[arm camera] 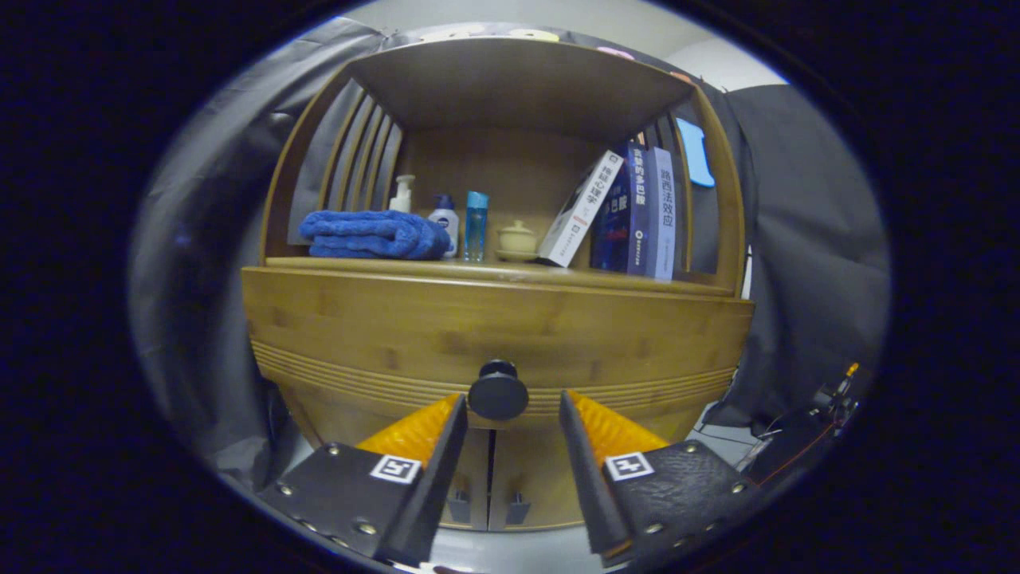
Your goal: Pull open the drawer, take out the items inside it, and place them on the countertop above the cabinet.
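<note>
Tongs (511, 406) are spread wide, gripping nothing, with the black knob (497, 390) sitting right between the tips on the closed drawer (494, 331). I'd center, pinch the knob, then pull straight back.

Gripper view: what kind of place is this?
Likely a mock home set: a wooden cabinet with towel, bottles and books on its countertop. The open gripper flanks the drawer knob.

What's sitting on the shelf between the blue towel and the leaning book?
In the gripper view, between the blue towel and the leaning book stand a pump bottle, a white bottle, a blue bottle and a small lidded cup.
</note>
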### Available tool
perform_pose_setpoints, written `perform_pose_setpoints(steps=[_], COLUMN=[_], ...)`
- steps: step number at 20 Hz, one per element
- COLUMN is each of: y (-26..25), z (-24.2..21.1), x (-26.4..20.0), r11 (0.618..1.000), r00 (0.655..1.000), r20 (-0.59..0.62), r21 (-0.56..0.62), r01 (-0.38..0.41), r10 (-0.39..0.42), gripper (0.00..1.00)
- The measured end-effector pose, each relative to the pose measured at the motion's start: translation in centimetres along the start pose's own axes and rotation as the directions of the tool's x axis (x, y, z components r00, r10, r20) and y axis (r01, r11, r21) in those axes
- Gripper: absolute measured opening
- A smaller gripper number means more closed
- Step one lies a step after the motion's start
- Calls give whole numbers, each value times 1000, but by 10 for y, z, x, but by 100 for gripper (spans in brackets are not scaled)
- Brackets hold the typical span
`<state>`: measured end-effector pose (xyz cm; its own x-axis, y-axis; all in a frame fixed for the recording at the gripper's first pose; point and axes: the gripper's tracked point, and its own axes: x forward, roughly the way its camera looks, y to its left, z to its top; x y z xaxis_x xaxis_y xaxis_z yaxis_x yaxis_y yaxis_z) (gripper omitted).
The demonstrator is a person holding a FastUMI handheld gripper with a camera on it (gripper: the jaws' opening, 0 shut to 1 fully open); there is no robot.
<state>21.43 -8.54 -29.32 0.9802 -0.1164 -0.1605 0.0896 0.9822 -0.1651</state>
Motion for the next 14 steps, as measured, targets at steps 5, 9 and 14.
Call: perform_pose_setpoints(steps=[5, 9, 14], y=[17, 15, 17], z=[-3, -3, -5], x=[29, 37, 33], r11=[998, 999, 998], r00=[998, 999, 999], r20=[-25, 2, -14], r21=[18, -2, -31], r01=[-58, -49, -46], r10=[58, 49, 46], gripper=[70, 42, 42])
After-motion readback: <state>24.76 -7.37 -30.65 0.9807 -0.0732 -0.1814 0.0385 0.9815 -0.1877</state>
